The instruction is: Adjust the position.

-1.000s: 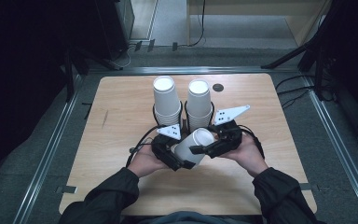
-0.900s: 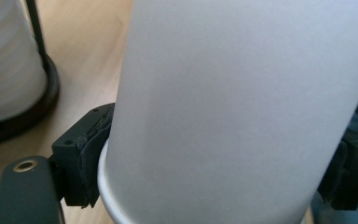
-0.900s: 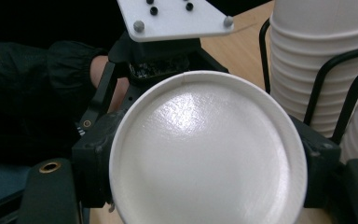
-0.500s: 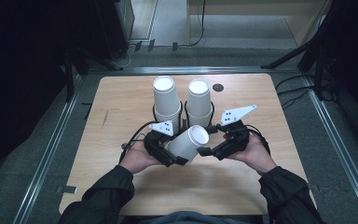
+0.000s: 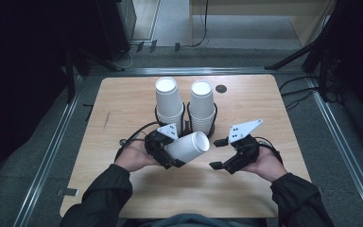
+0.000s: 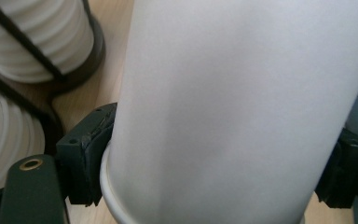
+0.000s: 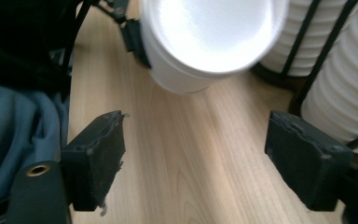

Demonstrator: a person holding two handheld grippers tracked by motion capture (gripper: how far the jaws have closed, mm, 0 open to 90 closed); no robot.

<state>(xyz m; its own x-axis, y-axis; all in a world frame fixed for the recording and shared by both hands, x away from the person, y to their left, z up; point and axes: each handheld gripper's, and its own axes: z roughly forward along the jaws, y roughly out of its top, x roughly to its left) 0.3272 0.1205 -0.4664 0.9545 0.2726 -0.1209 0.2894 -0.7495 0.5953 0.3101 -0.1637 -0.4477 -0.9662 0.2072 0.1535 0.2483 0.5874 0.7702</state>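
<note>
The left tongs [image 5: 170, 153] hold a white cup [image 5: 188, 147] by its sides, near the counter's [image 5: 123, 101] front edge, just in front of two cup stacks [image 5: 170, 101] in black holders near the back edge. In the left gripper view the pads [image 6: 86, 154] press on the cup's wall [image 6: 233, 107] from both sides. The cup lies nearly level, its long axis running across the counter, its closed bottom [image 7: 209, 28] pointing at the right tongs [image 5: 220, 153].

The right tongs stand wide, nothing between them; their jaws have just been closing a little from wider. They sit just beside the cup's bottom, apart from it, aimed at it along the cup's axis. In the right gripper view the cup hangs above and beyond the open pads [image 7: 98, 149].

Both hands rest low, palms turned inward, forearms coming in from the front edge. The right hand is the free one; it looks placed to take the cup's bottom end.
</note>
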